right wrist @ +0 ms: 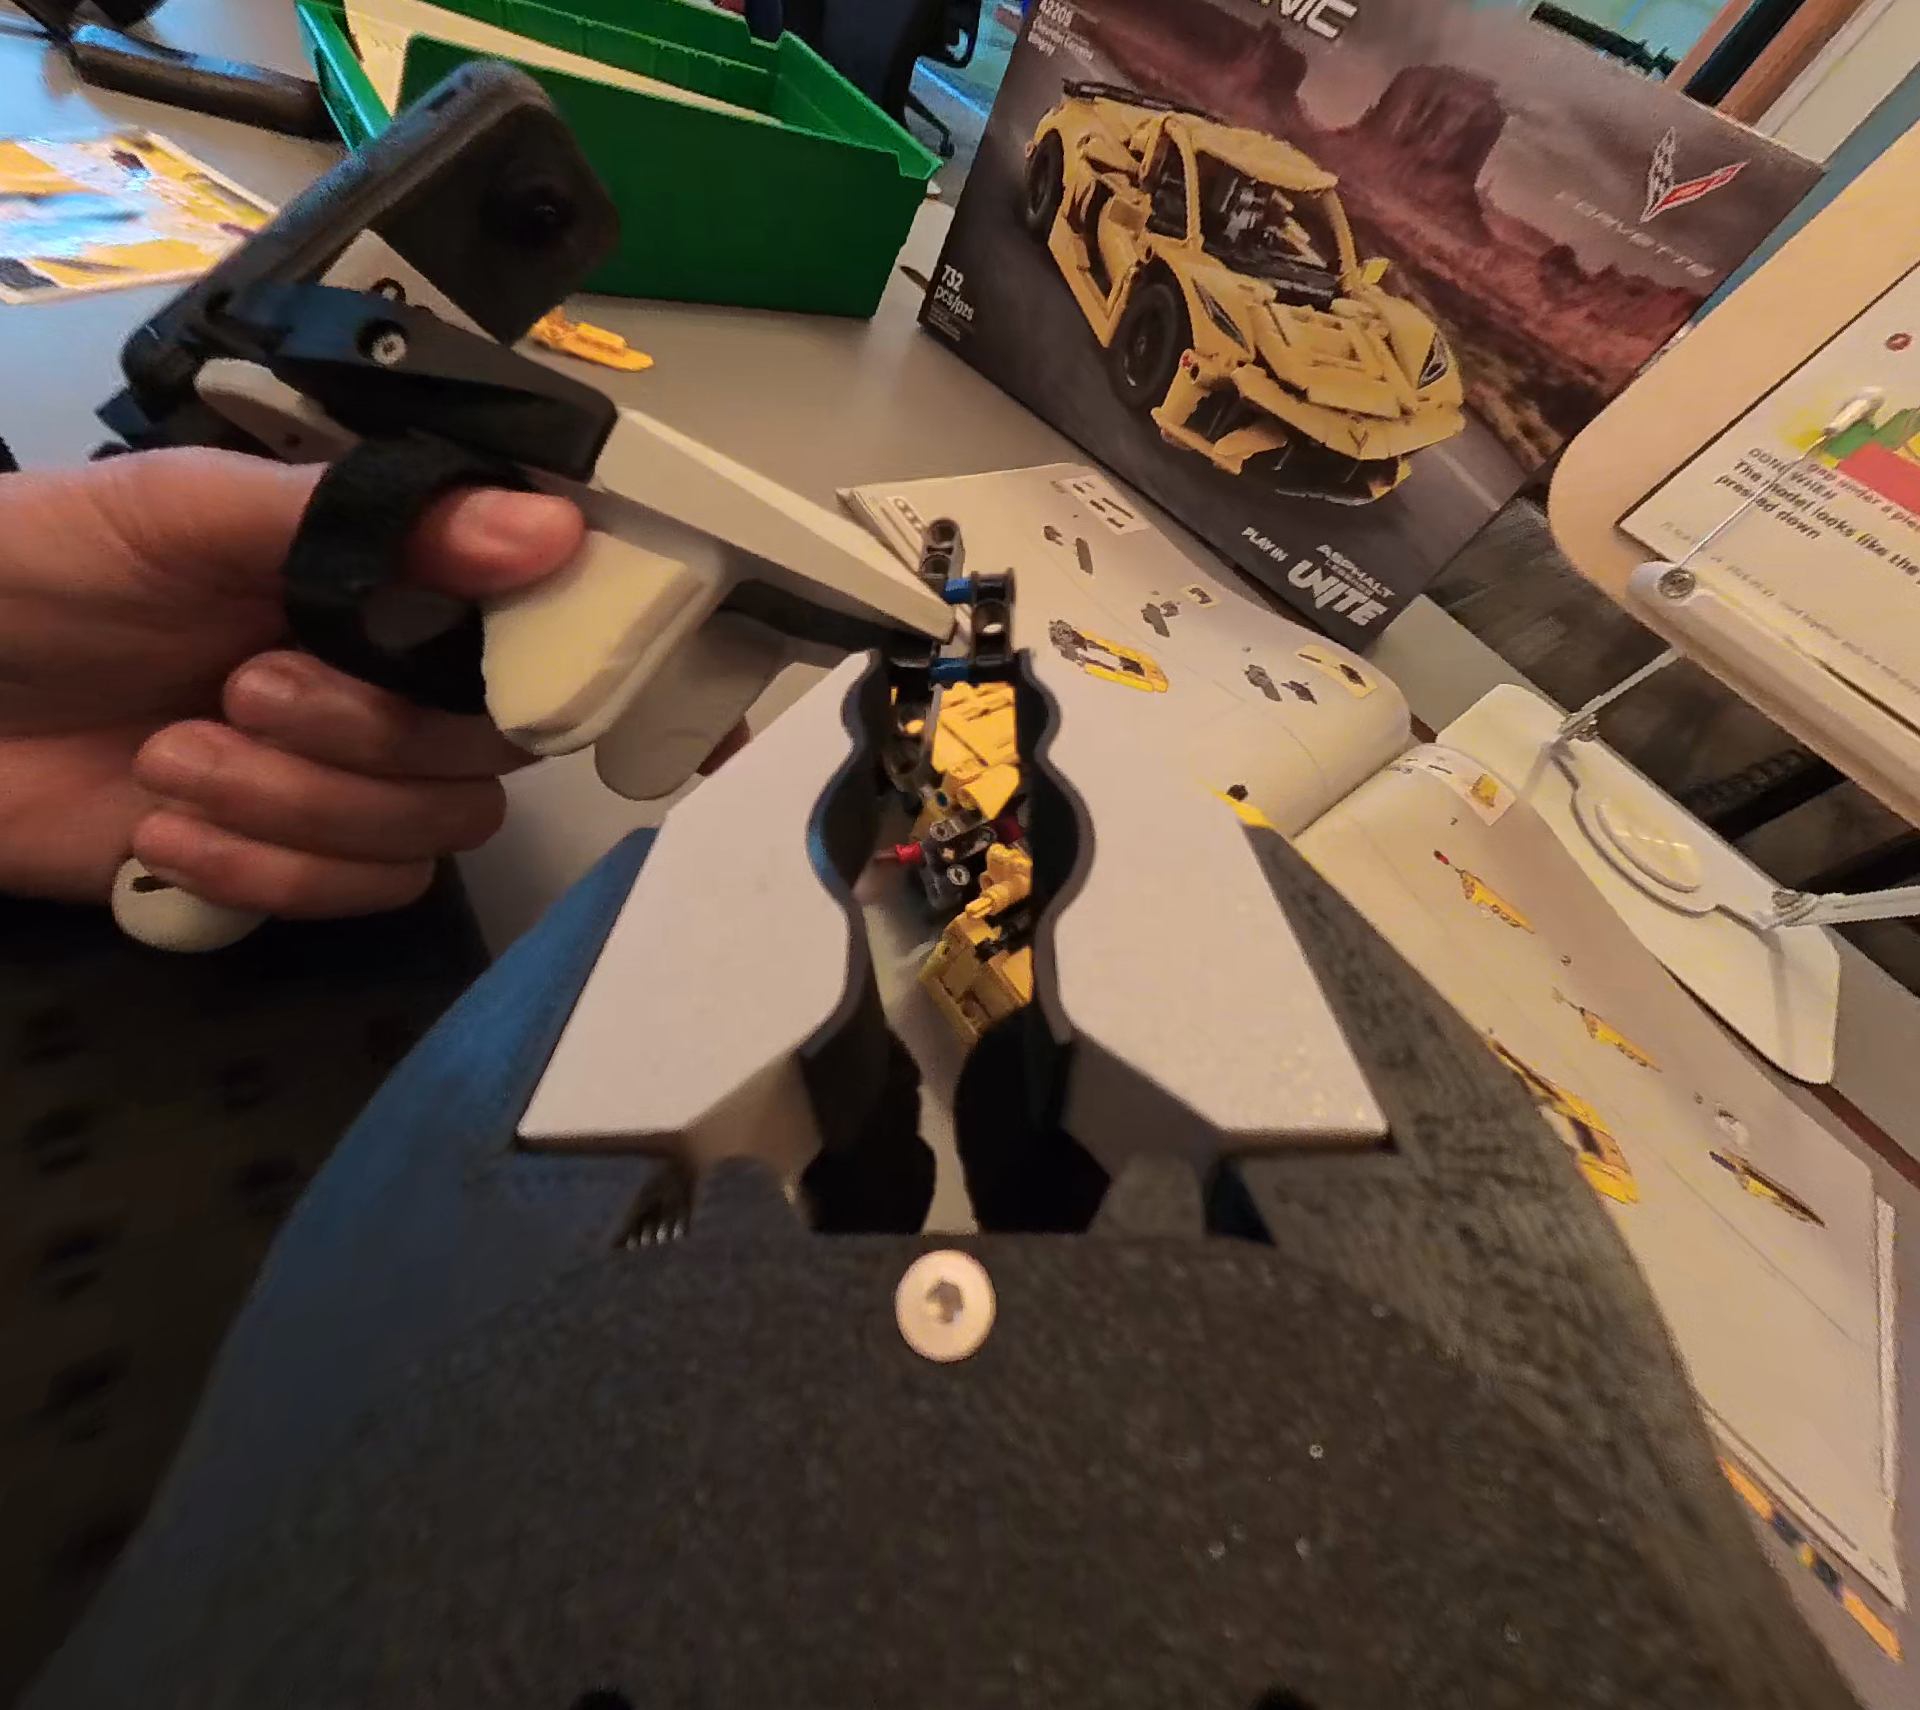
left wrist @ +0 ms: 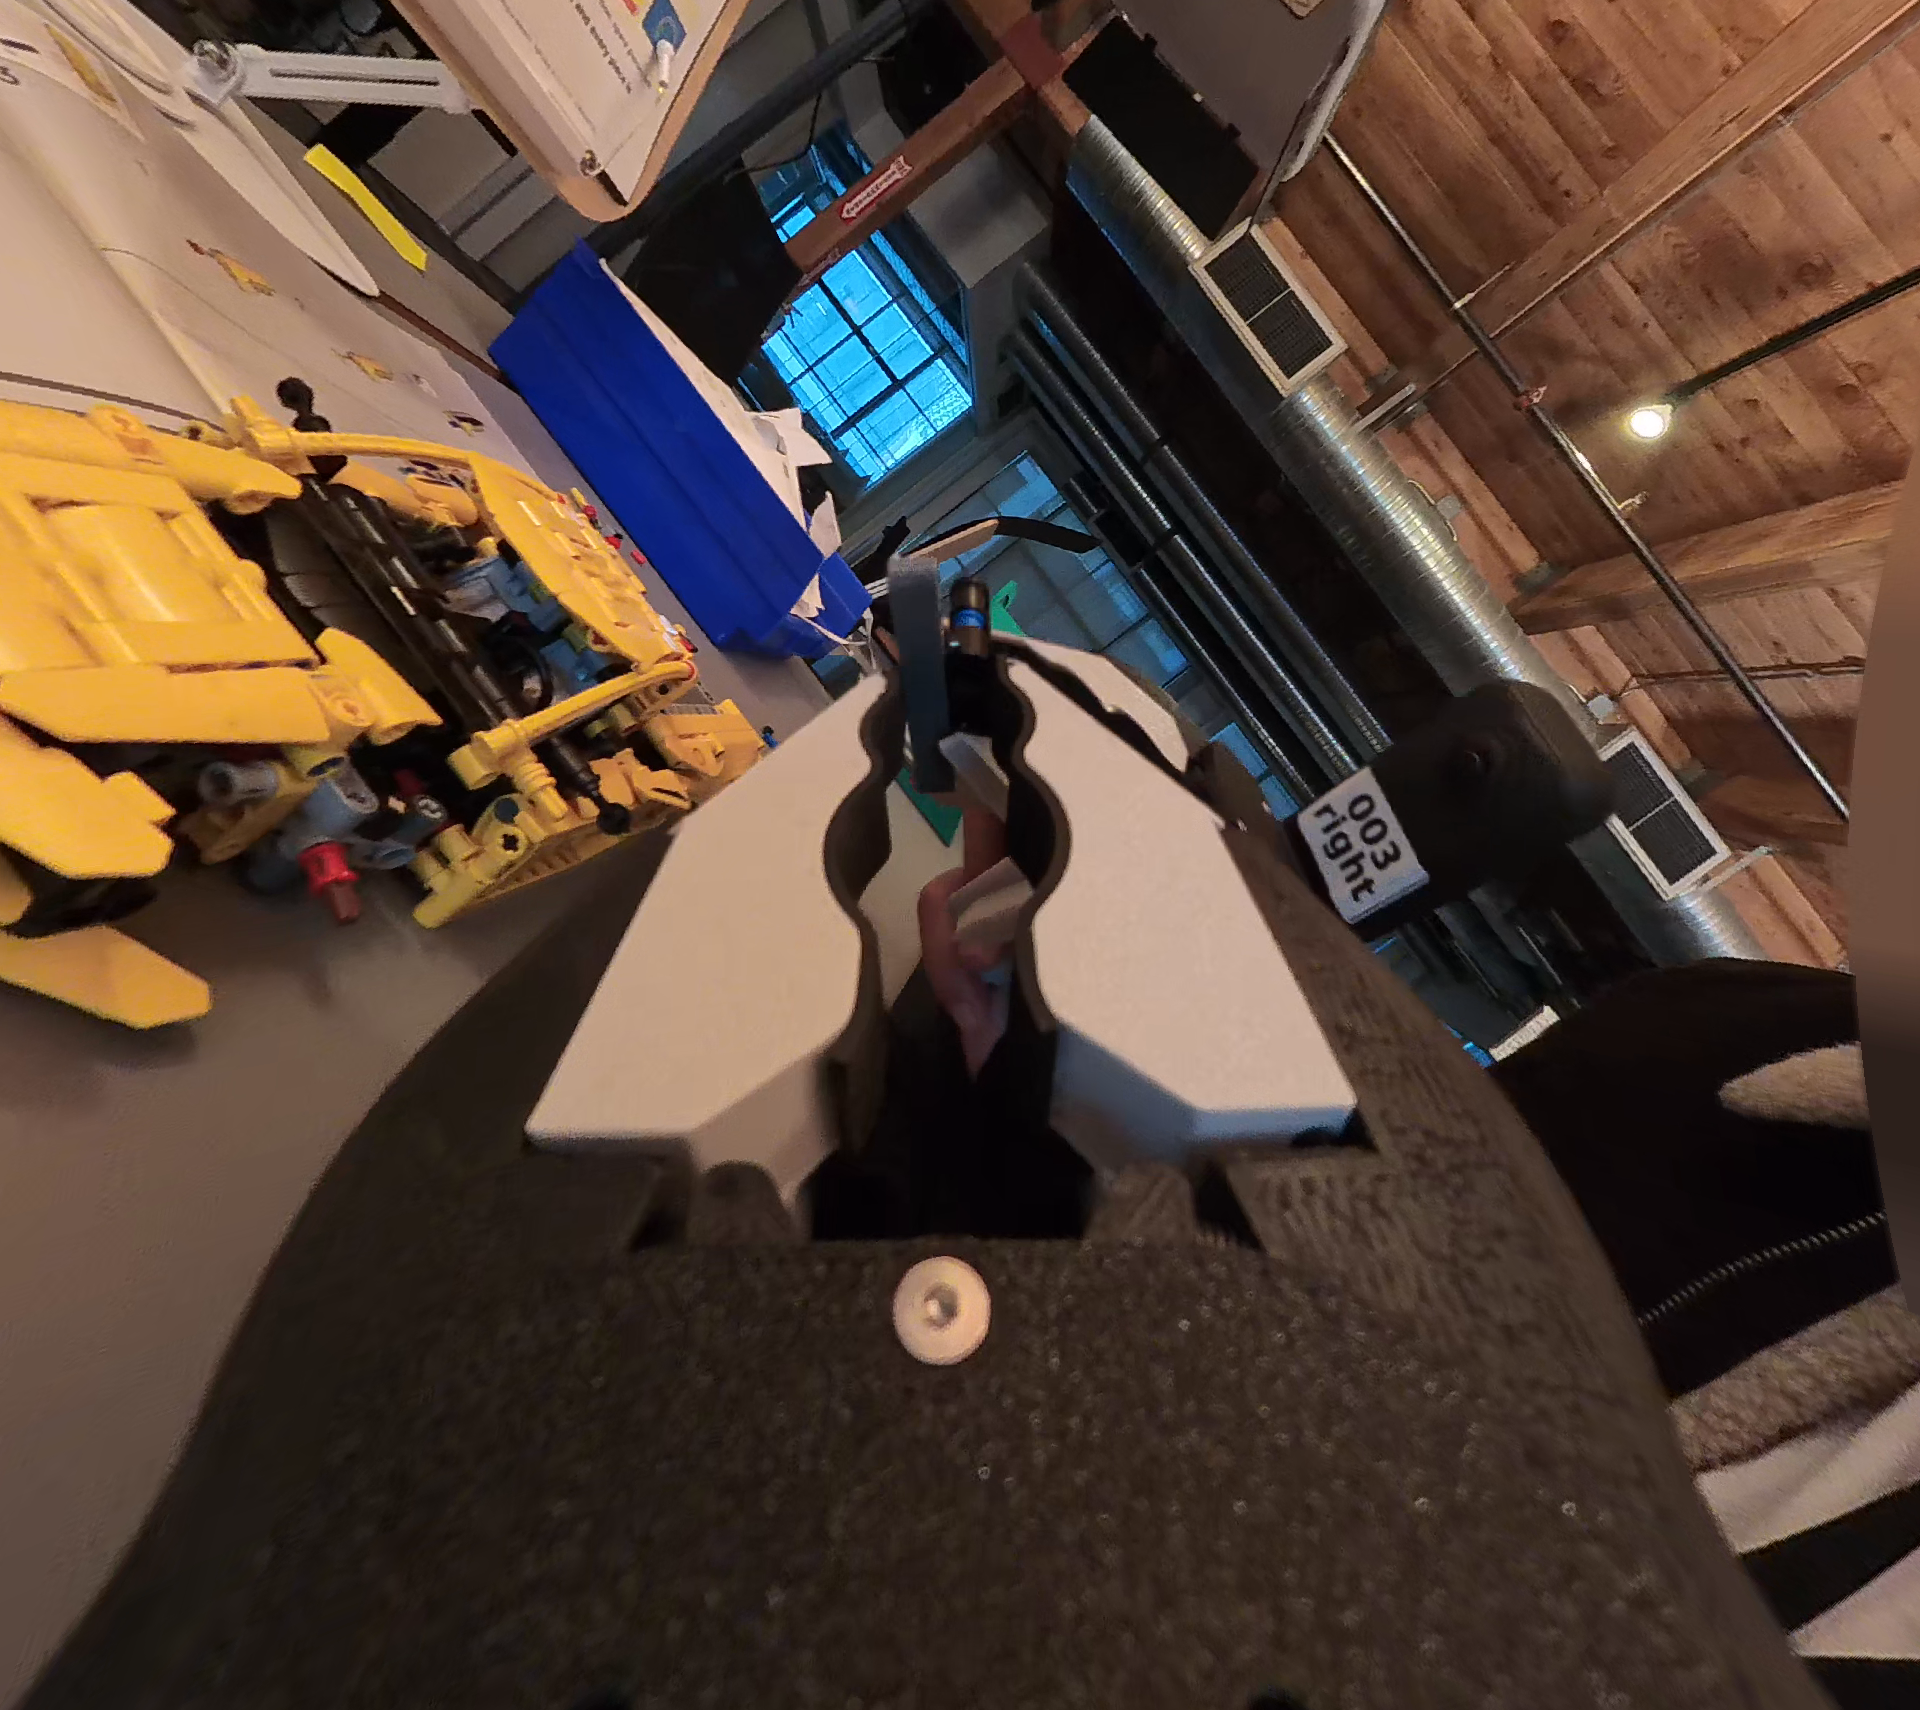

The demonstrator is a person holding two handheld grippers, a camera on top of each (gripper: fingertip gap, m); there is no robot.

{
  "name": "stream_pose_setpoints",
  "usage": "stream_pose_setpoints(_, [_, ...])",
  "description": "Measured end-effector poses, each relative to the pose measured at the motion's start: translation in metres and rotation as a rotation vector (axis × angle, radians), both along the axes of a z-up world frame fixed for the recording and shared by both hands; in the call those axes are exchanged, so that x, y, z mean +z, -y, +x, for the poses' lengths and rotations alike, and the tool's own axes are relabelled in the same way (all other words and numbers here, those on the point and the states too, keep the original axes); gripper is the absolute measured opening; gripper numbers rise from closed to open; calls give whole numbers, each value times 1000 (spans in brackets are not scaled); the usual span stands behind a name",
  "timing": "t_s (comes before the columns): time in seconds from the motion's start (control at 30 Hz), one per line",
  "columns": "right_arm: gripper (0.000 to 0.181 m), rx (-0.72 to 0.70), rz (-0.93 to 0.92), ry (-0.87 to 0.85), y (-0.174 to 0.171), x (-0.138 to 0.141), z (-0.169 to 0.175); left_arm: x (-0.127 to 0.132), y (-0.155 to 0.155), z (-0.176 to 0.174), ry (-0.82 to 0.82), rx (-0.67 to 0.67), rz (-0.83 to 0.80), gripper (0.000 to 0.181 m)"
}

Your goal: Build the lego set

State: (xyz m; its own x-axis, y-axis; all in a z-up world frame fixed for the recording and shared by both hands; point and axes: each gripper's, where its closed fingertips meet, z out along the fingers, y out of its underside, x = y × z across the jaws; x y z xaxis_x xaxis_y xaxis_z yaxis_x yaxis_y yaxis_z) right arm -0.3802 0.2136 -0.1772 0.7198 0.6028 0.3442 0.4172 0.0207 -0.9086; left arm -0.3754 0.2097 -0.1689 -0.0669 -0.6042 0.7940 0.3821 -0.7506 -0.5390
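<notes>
My left gripper (left wrist: pixel 945 673) is shut on a small dark grey Lego beam (left wrist: pixel 923 684) that carries a black and blue pin (left wrist: pixel 968 621). It is held up in the air. In the right wrist view it comes in from the left (right wrist: pixel 930 621), held by a hand (right wrist: pixel 156 673). My right gripper (right wrist: pixel 945 668) meets it tip to tip and is shut on a black connector with blue pins (right wrist: pixel 987 611). The half-built yellow Lego car (left wrist: pixel 312 673) lies on the table below, and it also shows through the right fingers' gap (right wrist: pixel 977 839).
The Lego set box (right wrist: pixel 1351 206) stands at the back, with an open instruction booklet (right wrist: pixel 1143 621) in front of it. A green bin (right wrist: pixel 644 133) is at the back left. A blue bin (left wrist: pixel 665 434) is beyond the car. An instruction board on a stand (right wrist: pixel 1818 465) is at the right. Both grippers' tips are close together, under 4 cm apart.
</notes>
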Motion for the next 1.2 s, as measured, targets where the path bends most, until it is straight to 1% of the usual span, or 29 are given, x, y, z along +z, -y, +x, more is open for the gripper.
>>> stream_pose_setpoints(0.03, [18,-6,11,24,1,-2,0,0,0,0,-4,1,1,16])
stream_pose_setpoints(0.1, [18,-17,25,40,2,0,0,1,1,0,3,-5,5,16])
stream_pose_setpoints(0.27, [17,2,-8,25,2,-3,1,-1,2,2,-13,-5,6,16])
stream_pose_setpoints(0.37, [17,23,-71,-21,-1,-8,0,-6,-2,1,-88,53,45,16])
stream_pose_setpoints(0.47, [20,-4,-7,0,-1,-6,0,-4,-2,0,-97,77,70,16])
stream_pose_setpoints(0.5, [24,-24,41,17,-1,-5,1,-4,-2,0,-91,74,71,16])
stream_pose_setpoints(0.57, [24,-46,126,52,1,0,0,-4,1,2,-85,43,60,16])
stream_pose_setpoints(0.63, [27,-35,143,59,4,2,-3,-4,4,4,-91,22,72,16])
stream_pose_setpoints(0.7, [26,-23,134,52,4,1,-2,-3,10,8,-78,-31,64,15])
stream_pose_setpoints(0.77, [24,6,137,26,8,5,-1,0,15,8,-39,-96,50,16])
stream_pose_setpoints(0.8, [20,14,151,21,10,7,0,3,18,7,-17,-122,56,16])
stream_pose_setpoints(0.83, [18,28,162,15,13,10,2,8,20,5,7,-136,68,19])
stream_pose_setpoints(0.9, [18,51,155,12,15,9,6,12,18,0,36,-119,70,20])
stream_pose_setpoints(0.97, [18,93,153,-20,20,12,6,13,14,-4,70,-108,43,12])
stream_pose_setpoints(1.0, [18,93,152,-14,20,11,7,13,14,-4,79,-115,40,8])
stream_pose_setpoints(1.2, [18,95,159,-7,21,10,7,10,14,-3,16,-64,92,7])
